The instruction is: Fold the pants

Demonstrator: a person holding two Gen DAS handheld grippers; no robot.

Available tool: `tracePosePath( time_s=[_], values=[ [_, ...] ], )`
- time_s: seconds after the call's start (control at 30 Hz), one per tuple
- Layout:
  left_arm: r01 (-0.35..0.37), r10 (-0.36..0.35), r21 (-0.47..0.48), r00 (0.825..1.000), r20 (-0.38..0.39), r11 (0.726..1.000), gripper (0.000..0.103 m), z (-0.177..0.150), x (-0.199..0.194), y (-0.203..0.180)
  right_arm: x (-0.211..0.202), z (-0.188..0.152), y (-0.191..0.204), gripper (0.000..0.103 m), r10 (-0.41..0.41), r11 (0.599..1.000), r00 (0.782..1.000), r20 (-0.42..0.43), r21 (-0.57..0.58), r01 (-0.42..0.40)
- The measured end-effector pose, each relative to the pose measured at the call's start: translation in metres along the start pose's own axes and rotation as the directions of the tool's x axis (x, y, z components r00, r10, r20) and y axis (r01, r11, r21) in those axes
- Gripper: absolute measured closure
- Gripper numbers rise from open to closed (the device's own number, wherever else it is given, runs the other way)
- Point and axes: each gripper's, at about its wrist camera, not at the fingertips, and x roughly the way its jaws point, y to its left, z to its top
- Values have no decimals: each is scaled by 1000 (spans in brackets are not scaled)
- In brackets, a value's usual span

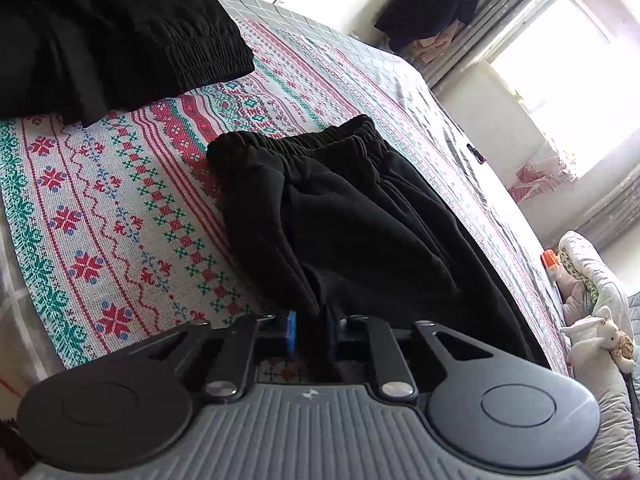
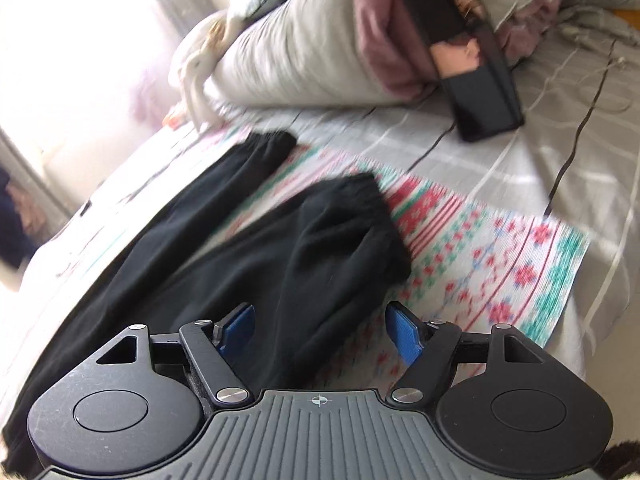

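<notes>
- The black pants [image 1: 340, 208] lie on the patterned blanket [image 1: 100, 208] spread over the bed; in the left wrist view the elastic waistband [image 1: 304, 140] sits toward 12 o'clock and the cloth runs down to the left gripper [image 1: 312, 332] at 6 o'clock.
- The left gripper's blue pads [image 1: 291, 330] are pinched together on a bunched fold of the pants. The pinch looks narrow, so the thick fleece could slide out if it is pulled hard or lifted fast.
- The right gripper [image 2: 320, 330] is spread wide with nothing between its fingers, poised over one leg; in its view the two leg cuffs [image 2: 360, 188] point toward 12 and 11 o'clock, lying apart from each other.
- Because the legs are splayed, a fold carried by one clamped point alone would likely drag the pants askew and leave the legs crossed or uneven.
- The right wrist view is smeared, which suggests fast motion; closing the fingers in that state risks catching only the top layer, or the blanket beneath with it.
- A second dark garment [image 1: 120, 24] lies at 11 o'clock in the left view, near the waistband; a wide sweep could snag it.
- A black phone [image 2: 460, 56] rests on the grey sheet at 1 o'clock in the right view, well apart from the pants, so it is a small risk.
</notes>
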Motion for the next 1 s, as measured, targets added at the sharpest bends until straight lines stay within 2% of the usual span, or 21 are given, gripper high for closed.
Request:
tracePosePath(
  time_s=[0.03, 0.07, 0.13, 0.17, 0.27, 0.33, 0.43, 0.53, 0.67, 0.73, 0.77, 0.83, 0.87, 0.93, 0.97, 1.0],
  values=[
    [-9, 9, 8, 1000, 11, 1000, 77, 0, 0, 0, 7, 4, 0, 51, -25, 1000, 999, 26, -12, 25],
    [-26, 25, 28, 999, 25, 999, 77, 1, -2, -2, 11, 5, 2, 75, -56, 997, 998, 35, -42, 58],
    [-48, 43, 64, 997, 71, 997, 78, 2, -14, -6, 13, 4, 6, 92, -147, 982, 987, 64, -112, 153],
    [-50, 43, 76, 994, 101, 996, 78, 4, -25, -8, 7, 3, 8, 94, -170, 974, 981, 89, -137, 181],
    [-74, 61, 87, 987, 146, 993, 79, 14, -45, -7, -13, 2, 19, 96, -230, 935, 965, 124, -246, 254],
    [-125, 112, 79, 982, 154, 989, 79, 17, -52, 0, -16, 2, 19, 96, -263, 915, 958, 112, -286, 284],
    [-156, 153, 29, 984, 96, 987, 79, 20, -52, 17, -19, -2, 12, 96, -322, 888, 942, 95, -315, 336],
    [-176, 176, 59, 984, 17, 983, 79, 16, -40, 23, -9, -10, 12, 96, -371, 848, 927, 60, -386, 364],
    [-195, 195, 91, 981, 19, 977, 76, 16, -43, 23, -5, -14, 11, 93, -400, 825, 913, 78, -402, 396],
    [-230, 227, 104, 973, 32, 968, 64, 17, -46, 22, -8, -13, 14, 92, -420, 807, 902, 99, -414, 421],
    [-243, 241, 109, 970, 32, 964, 63, 18, -46, 21, -9, -12, 16, 92, -431, 797, 896, 107, -421, 433],
    [-265, 263, 120, 964, 31, 957, 55, 19, -45, 21, -9, -12, 19, 91, -491, 744, 855, 167, -430, 511],
    [-282, 279, 130, 959, 41, 951, 50, 18, -47, 19, -10, -11, 19, 87, -502, 732, 845, 183, -430, 528],
    [-295, 289, 152, 955, 60, 943, 41, 18, -54, 13, -16, -8, 20, 77, -492, 743, 851, 186, -419, 521],
    [-285, 278, 167, 959, 63, 944, 39, 18, -57, 10, -19, -7, 22, 65, -488, 741, 849, 201, -419, 525],
    [-260, 253, 186, 965, 62, 947, 30, 18, -61, 7, -23, -7, 26, 57, -482, 733, 846, 226, -424, 532]
  ],
)
